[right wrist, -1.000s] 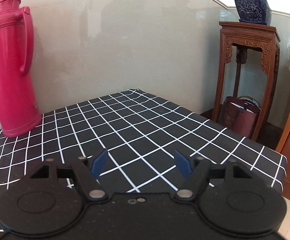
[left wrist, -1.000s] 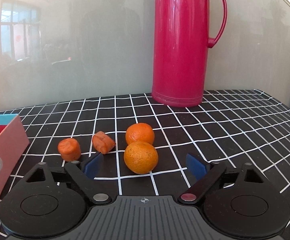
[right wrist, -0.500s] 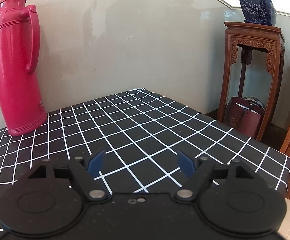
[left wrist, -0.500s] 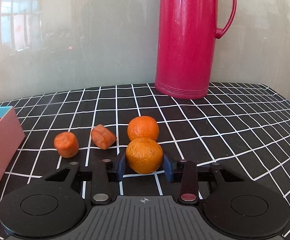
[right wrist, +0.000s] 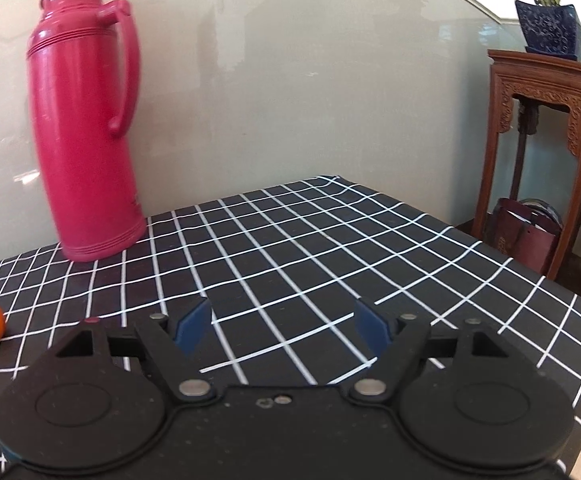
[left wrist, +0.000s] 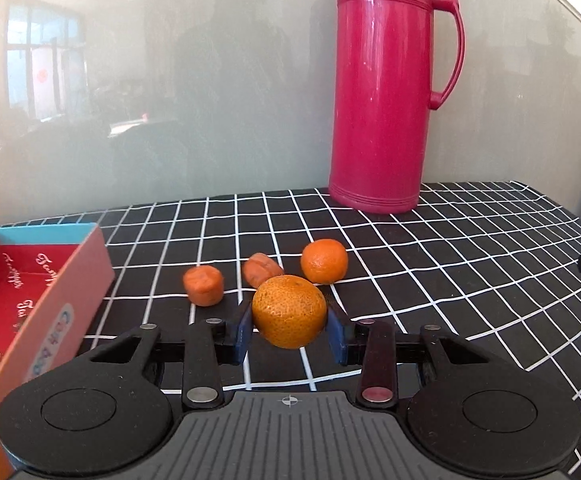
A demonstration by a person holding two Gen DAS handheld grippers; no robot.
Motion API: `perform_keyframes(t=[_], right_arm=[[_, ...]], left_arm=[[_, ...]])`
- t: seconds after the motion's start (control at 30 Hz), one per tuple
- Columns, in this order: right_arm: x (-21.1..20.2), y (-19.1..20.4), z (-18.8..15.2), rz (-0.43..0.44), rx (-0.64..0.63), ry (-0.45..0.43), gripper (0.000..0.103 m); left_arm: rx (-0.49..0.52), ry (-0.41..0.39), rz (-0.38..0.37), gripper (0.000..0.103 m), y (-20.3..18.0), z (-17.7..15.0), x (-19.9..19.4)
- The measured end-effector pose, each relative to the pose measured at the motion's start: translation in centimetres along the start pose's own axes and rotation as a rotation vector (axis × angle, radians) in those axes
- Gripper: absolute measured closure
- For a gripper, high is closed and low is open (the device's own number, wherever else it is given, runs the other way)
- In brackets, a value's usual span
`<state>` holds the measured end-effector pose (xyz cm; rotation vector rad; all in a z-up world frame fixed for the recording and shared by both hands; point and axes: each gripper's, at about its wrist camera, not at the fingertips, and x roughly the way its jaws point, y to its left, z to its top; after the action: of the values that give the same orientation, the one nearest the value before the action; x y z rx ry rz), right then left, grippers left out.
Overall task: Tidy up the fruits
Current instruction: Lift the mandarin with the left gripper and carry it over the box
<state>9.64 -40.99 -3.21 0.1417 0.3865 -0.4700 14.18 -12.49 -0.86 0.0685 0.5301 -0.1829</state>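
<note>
I see left gripper (left wrist: 289, 330) pinching mandarin (left wrist: 289, 310), lifted off checked cloth (left wrist: 430, 280), right of red box (left wrist: 30, 292). Right gripper (right wrist: 282, 326) spread, nothing between pads, right of box.

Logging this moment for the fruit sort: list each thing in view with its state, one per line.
Left gripper: shut on the near orange, lifted.
Right gripper: jaws open, nothing between them.
Far orange: loose on the cloth.
Two orange-red pieces: loose on the cloth.
Box: open-topped, beside the fruit.
Flask: upright, lid on.
</note>
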Motion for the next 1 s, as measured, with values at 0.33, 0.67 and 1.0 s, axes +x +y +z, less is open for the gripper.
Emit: perform_keyframes(t=[0.33,0.67,1.0], right_arm=[[-1.6,3.4,0.0,0.071,-0.005,-0.006,0.025],[-3.2,7.8,-0.3,0.13,-0.044,-0.014,0.025],[-4.4,13.5,-1.3,0.211,-0.112,-0.012,0.025]], left_arm=[[0.005,-0.049,0.045,0.064,3.6,-0.3,-4.5],[-0.072,-0.089,0.123,0.064,9.8,-0.2,-6.6],[-0.16,-0.082,0.236,0.064,17.2,-1.4,-7.4]])
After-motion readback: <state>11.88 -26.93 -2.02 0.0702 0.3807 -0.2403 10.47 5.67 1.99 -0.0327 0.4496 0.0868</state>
